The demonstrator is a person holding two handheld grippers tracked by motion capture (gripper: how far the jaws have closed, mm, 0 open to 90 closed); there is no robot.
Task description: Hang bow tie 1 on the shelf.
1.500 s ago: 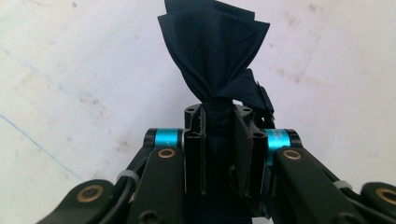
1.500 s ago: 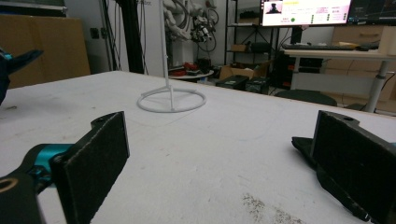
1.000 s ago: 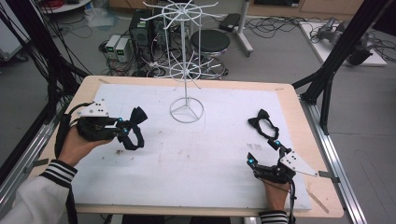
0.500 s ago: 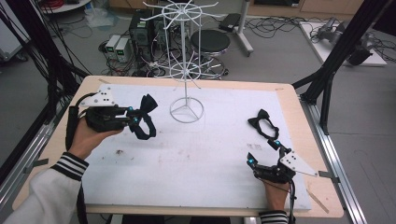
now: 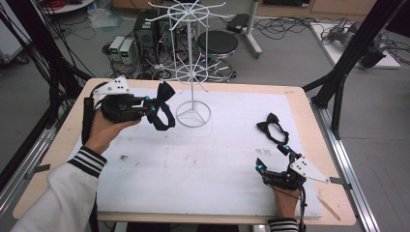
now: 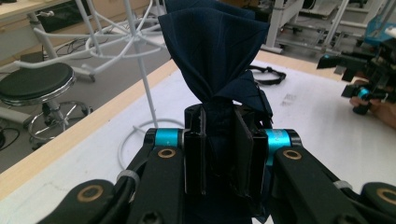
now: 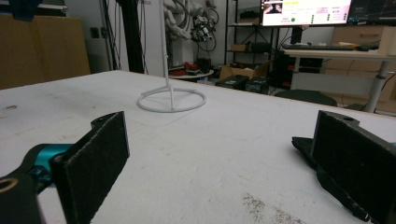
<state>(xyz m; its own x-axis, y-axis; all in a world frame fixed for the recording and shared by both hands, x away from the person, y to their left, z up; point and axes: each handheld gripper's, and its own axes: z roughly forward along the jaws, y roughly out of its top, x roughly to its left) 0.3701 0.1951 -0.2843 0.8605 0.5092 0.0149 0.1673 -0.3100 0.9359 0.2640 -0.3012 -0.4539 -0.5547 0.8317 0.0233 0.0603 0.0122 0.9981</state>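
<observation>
A white rack [image 5: 192, 63] stands just beside the left gripper [image 5: 155, 109], which clamps a bow tie [image 6: 215, 56]. The right gripper [image 5: 273, 158] gapes empty near another tie [image 5: 271, 128].

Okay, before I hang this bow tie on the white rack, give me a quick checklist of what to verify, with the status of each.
1. Left gripper clamped on the dark blue bow tie: ok.
2. Bow tie off the table, strap dangling free: ok.
3. White rack upright on its ring base: ok.
4. Strap loop open enough for a hook: cannot tell.
5. Right gripper open, resting away from the rack: ok.
6. Second bow tie lying out of the path: ok.
</observation>
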